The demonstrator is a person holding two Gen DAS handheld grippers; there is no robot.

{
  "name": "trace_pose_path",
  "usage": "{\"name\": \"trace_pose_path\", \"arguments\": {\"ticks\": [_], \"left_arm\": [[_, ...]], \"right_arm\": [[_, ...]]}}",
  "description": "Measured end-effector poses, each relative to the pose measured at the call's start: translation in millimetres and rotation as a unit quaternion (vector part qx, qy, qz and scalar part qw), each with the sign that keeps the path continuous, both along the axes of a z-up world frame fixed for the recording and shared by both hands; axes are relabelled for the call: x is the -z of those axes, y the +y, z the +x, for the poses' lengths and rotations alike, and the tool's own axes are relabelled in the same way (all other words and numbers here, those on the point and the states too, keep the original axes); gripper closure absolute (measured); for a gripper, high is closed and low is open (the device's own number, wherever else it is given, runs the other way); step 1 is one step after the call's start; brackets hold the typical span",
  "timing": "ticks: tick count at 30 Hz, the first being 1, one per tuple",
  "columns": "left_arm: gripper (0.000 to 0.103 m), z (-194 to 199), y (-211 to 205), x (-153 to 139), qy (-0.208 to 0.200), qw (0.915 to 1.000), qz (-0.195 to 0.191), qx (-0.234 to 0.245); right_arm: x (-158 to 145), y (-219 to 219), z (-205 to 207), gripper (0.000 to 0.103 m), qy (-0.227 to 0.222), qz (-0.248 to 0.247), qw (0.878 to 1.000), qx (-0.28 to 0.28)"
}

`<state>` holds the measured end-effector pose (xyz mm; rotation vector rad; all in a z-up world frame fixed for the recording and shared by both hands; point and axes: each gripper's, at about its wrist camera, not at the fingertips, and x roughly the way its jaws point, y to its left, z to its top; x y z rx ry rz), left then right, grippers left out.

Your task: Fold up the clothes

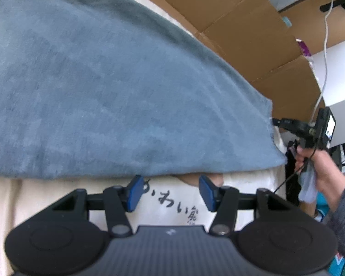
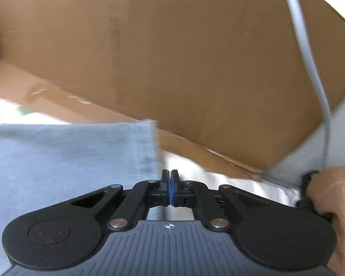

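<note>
While the left gripper (image 1: 170,192) hangs w/ its blue pads (image 1: 133,193) spread wide and nothing between them, a white printed garment (image 1: 172,207) w/ black characters lies right under it, spread on a cream surface (image 1: 2,207). Just beyond the fingertips sits the near edge of a blue-grey cloth (image 1: 103,92), which lies flat over the white garment and fills most of the left wrist view. At that cloth's far right corner the right gripper (image 1: 276,122) shows from the side, its tip touching the corner; whether fabric is pinched there can't be told from this view. A hand (image 1: 315,163) in a dark patterned sleeve (image 1: 342,211) holds its handle, and a white cable (image 1: 325,46) runs up from it. Brown cardboard (image 1: 241,30) stands behind the cloth. From the right wrist cam, blurred, the right gripper (image 2: 170,184) has its jaws pressed together, pads touching, w/ no fabric seen between them; the blue-grey cloth (image 2: 69,156) lies just left of the tips, its hemmed edge beside them. A cardboard box (image 2: 172,69) fills the background, the white cable (image 2: 310,69) crosses on the right, and the hand (image 2: 333,195) grips at lower right.
</note>
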<state>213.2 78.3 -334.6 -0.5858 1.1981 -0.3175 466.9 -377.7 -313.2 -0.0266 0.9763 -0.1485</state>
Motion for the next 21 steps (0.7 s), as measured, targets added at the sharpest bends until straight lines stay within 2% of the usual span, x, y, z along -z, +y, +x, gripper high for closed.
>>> {"name": "trace_pose_path", "arguments": {"ticks": [3, 7, 8, 10, 12, 17, 18, 21], "left_arm": [[0.047, -3.7, 1.0, 3.3, 0.005, 1.0000, 0.006, -0.001], [0.047, -12.0, 3.9, 4.3, 0.005, 0.9998, 0.018, 0.001], [0.047, -13.8, 5.1, 3.6, 0.003, 0.9998, 0.020, 0.000], [0.047, -17.0, 7.4, 2.2, -0.002, 0.9996, 0.027, -0.002], [0.047, -18.7, 8.3, 1.1, -0.009, 0.9993, 0.037, -0.004], [0.047, -24.4, 3.1, 1.2, -0.021, 0.9982, 0.055, 0.016], [0.047, -25.5, 1.2, 1.3, -0.025, 0.9976, 0.061, 0.020], [0.047, -25.0, -2.3, 2.3, -0.033, 0.9968, 0.070, 0.021]], "right_arm": [[-9.2, -14.5, -9.0, 0.102, -0.015, 0.044, 0.999, 0.026], [-28.9, -15.0, -43.6, 0.100, -0.036, 0.072, 0.997, 0.011], [-33.0, -15.0, -53.6, 0.097, -0.041, 0.077, 0.996, 0.012], [-38.9, -15.6, -72.8, 0.084, -0.050, 0.090, 0.995, 0.016], [-40.8, -15.0, -91.2, 0.078, -0.055, 0.105, 0.993, 0.019], [-36.4, -7.8, -126.5, 0.074, -0.046, 0.123, 0.991, 0.025], [-34.9, -6.5, -132.1, 0.067, -0.044, 0.130, 0.990, 0.028], [-28.1, -4.3, -145.0, 0.061, -0.040, 0.167, 0.984, 0.049]]}}
